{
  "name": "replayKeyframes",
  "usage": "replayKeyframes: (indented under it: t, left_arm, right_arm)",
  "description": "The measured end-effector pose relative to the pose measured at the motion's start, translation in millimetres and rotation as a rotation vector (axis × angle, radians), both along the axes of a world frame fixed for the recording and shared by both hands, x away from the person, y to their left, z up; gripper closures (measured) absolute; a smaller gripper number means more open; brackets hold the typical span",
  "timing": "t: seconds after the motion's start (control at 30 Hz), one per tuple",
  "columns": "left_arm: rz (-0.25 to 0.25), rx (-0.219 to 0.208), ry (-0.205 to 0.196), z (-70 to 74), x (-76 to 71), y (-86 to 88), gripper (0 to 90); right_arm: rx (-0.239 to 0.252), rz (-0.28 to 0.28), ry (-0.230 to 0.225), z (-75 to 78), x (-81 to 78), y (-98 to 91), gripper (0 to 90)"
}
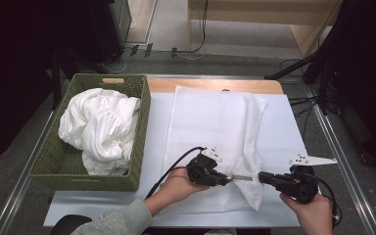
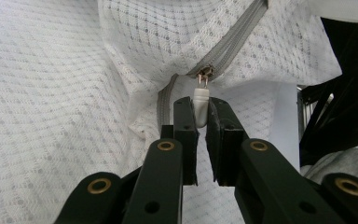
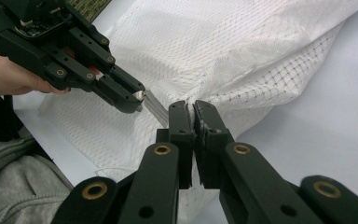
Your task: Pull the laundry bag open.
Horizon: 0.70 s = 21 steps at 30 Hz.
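Note:
A white mesh laundry bag [image 1: 215,117] lies flat on the table, with a grey zipper [image 2: 235,46] along its near right corner. My left gripper [image 2: 201,105] is shut on the zipper's white pull tab [image 2: 201,95], just below the metal slider. In the high view the left gripper [image 1: 229,180] points right along the zipper [image 1: 243,177]. My right gripper [image 3: 193,108] is shut on the bag's mesh edge [image 3: 223,46], right beside the zipper's end. It faces the left gripper [image 3: 137,95] a short way off. In the high view the right gripper [image 1: 260,177] sits at the bag's lower right.
A green woven basket [image 1: 142,147] stands at the table's left, holding a heap of white cloth [image 1: 100,127]. The pale tabletop [image 1: 284,132] shows to the right of the bag. A wooden strip [image 1: 200,84] runs along the far edge. A grey sleeve [image 1: 122,220] comes in from below.

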<state>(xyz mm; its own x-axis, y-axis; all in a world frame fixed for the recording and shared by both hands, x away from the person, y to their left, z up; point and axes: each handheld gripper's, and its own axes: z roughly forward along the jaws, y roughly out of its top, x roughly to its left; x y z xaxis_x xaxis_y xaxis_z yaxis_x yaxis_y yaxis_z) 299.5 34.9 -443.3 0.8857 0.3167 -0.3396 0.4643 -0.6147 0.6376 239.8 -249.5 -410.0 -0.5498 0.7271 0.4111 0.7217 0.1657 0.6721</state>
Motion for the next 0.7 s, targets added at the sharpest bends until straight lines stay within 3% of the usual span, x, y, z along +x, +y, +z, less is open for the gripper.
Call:
replayKeyframes:
  t: [0.2,0.3,0.7]
  left_arm:
    - [0.007,0.013,0.006,-1.2,0.0,-0.3,83.7]
    - [0.009,0.007,0.004,0.3,-0.6,0.3,83.7]
    - [0.003,-0.005,0.009,0.5,0.0,1.5,83.9]
  right_arm:
    - [-0.001,-0.003,0.02,-1.7,0.8,4.2,88.1]
    - [-0.028,-0.005,0.003,-1.3,0.9,5.7,88.3]
    - [-0.043,-0.032,0.002,0.1,0.9,2.7,88.6]
